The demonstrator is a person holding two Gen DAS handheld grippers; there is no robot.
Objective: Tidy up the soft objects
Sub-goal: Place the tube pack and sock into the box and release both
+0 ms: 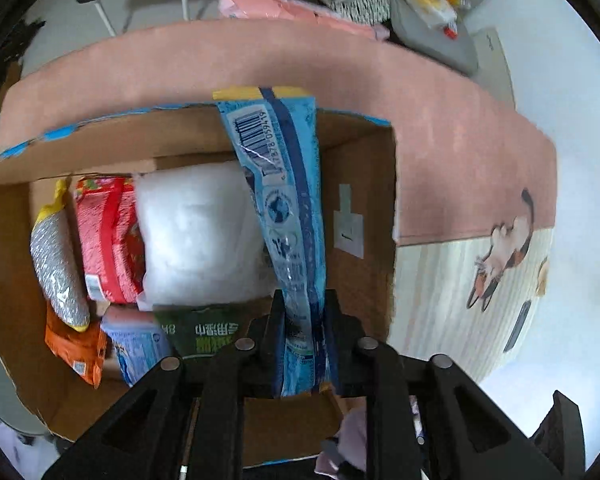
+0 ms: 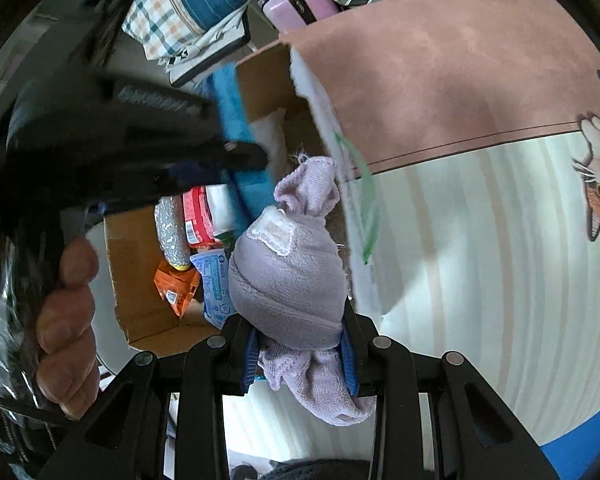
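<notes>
The left gripper (image 1: 300,320) is clamped on a long blue plastic pack (image 1: 284,200), held over the open cardboard box (image 1: 364,280), above a white pack (image 1: 196,236) with a red pack (image 1: 108,236) to its left. The right gripper (image 2: 300,344) grips a lilac knotted towel (image 2: 288,276), probably terry cloth, near the box's right wall, beside the pink cat-print mat (image 2: 440,80).

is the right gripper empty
No, the right gripper is shut on a rolled lilac towel, held above the cardboard box.
</notes>
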